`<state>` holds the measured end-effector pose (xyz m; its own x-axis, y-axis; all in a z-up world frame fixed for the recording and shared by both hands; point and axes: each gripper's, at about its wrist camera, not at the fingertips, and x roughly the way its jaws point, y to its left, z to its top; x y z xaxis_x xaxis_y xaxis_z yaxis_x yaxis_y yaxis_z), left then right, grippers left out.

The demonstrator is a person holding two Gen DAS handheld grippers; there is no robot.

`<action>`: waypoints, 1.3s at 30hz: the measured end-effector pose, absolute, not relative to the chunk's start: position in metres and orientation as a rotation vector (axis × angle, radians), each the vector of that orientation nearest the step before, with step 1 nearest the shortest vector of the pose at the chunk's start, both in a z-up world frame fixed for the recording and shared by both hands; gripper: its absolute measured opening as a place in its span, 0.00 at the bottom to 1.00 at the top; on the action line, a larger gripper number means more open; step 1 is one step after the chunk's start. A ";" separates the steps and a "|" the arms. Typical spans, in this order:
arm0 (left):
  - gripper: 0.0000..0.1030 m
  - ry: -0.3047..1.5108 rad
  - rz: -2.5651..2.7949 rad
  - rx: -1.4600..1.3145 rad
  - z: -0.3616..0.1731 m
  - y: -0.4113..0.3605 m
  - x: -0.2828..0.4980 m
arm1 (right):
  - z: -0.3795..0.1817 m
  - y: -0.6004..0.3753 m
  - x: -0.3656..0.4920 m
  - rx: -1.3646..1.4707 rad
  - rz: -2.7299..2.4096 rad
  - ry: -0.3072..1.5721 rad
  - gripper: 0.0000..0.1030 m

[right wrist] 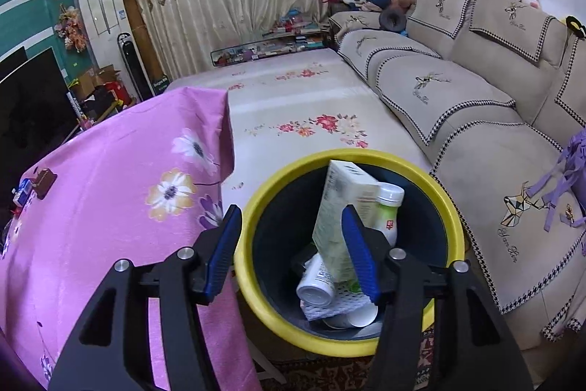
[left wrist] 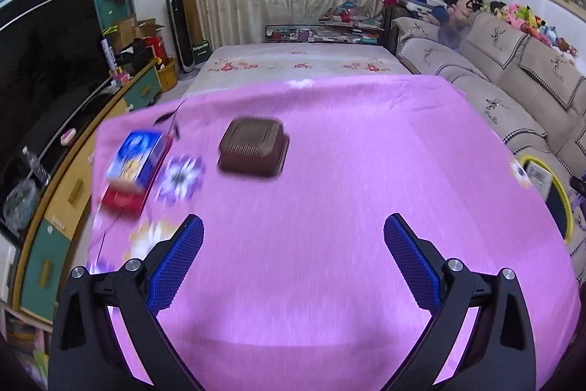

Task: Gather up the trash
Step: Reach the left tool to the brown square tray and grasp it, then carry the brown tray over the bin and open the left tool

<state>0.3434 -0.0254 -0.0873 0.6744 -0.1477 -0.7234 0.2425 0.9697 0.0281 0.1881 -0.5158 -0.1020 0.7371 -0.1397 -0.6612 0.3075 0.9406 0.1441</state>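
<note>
L wrist view: we see the left gripper point(left wrist: 293, 233) over the pink flowered cloth-covered table point(left wrist: 329, 207), jaws spread wide, nothing between the blue pads. Frame is motion-blurred. On the cloth at approx 10 o'clock from the gripper: a blue-and-red cardboard box point(left wrist: 133, 167), printing too smeared to read. Just beside it, at 11 o'clock, a brown ribbed square plastic container point(left wrist: 254, 149), apart from the box. Yellow bin rim peeks in at 3 o'clock, frame edge.

R wrist view: we see the right gripper point(right wrist: 291, 244) above the round yellow-rimmed, dark-walled trash bin point(right wrist: 256, 281), jaws parted, not pressing on anything. Inside the bin: a pale green-and-white carton point(right wrist: 337, 207) leaning upright, partly behind the right pad; whether pad touches it we cannot tell. Its text is too small to read. Also a white plastic bottle w/ red label point(right wrist: 388, 211), a white can lying on its side point(right wrist: 316, 284), white mesh wrap point(right wrist: 340, 299).

Beige sofa cover point(right wrist: 476, 207) at 2 o'clock carries script embroidery, illegible.
</note>
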 end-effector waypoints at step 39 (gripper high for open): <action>0.59 0.821 -0.361 0.247 -0.073 -0.112 0.402 | -0.076 -0.510 0.150 0.257 -0.230 0.628 0.53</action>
<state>0.4025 -0.1121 -0.0732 0.6261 -0.2167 -0.7491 0.4054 0.9111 0.0753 0.1504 -0.5096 -0.0756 0.7855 -0.1332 -0.6043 0.2879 0.9431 0.1664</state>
